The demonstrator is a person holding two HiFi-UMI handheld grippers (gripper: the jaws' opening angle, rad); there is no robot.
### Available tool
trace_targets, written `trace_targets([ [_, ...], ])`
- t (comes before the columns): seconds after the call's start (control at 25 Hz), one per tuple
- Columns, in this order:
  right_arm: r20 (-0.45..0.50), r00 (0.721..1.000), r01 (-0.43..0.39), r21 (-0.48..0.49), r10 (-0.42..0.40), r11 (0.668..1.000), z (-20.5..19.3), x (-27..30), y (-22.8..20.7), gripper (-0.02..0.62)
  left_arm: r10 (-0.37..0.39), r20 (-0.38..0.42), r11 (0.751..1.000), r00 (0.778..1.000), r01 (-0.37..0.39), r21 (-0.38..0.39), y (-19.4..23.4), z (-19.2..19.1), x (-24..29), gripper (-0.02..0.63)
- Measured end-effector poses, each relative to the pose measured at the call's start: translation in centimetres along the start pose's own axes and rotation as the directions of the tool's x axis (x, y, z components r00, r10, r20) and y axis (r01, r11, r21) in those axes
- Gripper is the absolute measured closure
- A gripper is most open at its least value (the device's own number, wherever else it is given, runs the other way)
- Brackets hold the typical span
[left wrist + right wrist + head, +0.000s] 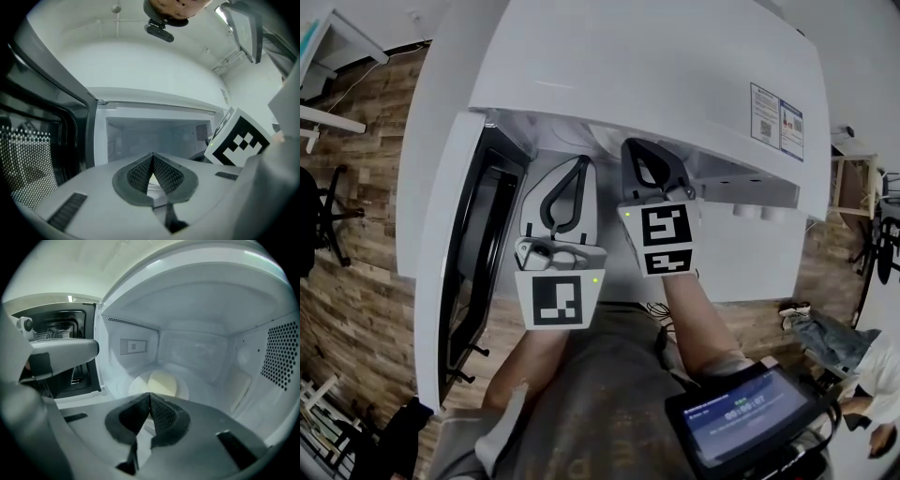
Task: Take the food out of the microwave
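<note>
Right gripper view, pale disc (161, 383) flat in microwave (206, 345)

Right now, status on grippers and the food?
Left gripper shut, outside; right gripper shut, at microwave mouth. Pale dish inside, untouched. Door open, nothing blocking.

1. The microwave (656, 75) stands on the counter (750, 267), directly before me.
2. Its door (473, 253) stands open to the left of the cavity.
3. My left gripper (582, 161) sits before the cavity mouth, between the door and my right gripper (643, 148).
4. My right gripper is just beside the left one, on its right, and reaches further into the cavity mouth.
5. The turntable (133, 385) lies on the cavity floor, ahead of and below the right gripper tip.
6. A round flat item (163, 380) lies on the turntable, apart from both grippers.
7. A tablet (750, 422) sits at my lower right, nearer me than the counter.
</note>
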State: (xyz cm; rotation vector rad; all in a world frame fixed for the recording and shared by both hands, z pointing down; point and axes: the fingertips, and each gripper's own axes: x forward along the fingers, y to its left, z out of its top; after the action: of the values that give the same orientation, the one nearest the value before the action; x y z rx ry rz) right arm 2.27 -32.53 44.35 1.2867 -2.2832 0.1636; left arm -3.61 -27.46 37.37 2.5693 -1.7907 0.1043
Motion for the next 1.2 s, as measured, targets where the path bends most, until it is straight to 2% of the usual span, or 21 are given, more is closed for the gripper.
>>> trace_targets([
  [0.52, -0.026, 1.000, 0.005, 0.012, -0.005, 1.000, -1.0, -1.9, 0.1, 0.589, -0.012, 0.014, 1.000, 1.000, 0.012, 0.008, -1.4, 1.7, -1.0, 0.598],
  [0.76, -0.007, 1.000, 0.007, 0.025, -0.007, 1.000, -1.1, -2.5, -0.1, 0.589, -0.003, 0.001, 1.000, 1.000, 0.003, 0.004, -1.7, 1.6, -1.3, 0.598],
  [1.2, -0.030, 1.000, 0.007, 0.027, -0.006, 1.000, -0.6, -0.4, -0.6, 0.589, -0.002, -0.002, 1.000, 1.000, 0.002, 0.011, -1.1, 1.7, -0.5, 0.598],
])
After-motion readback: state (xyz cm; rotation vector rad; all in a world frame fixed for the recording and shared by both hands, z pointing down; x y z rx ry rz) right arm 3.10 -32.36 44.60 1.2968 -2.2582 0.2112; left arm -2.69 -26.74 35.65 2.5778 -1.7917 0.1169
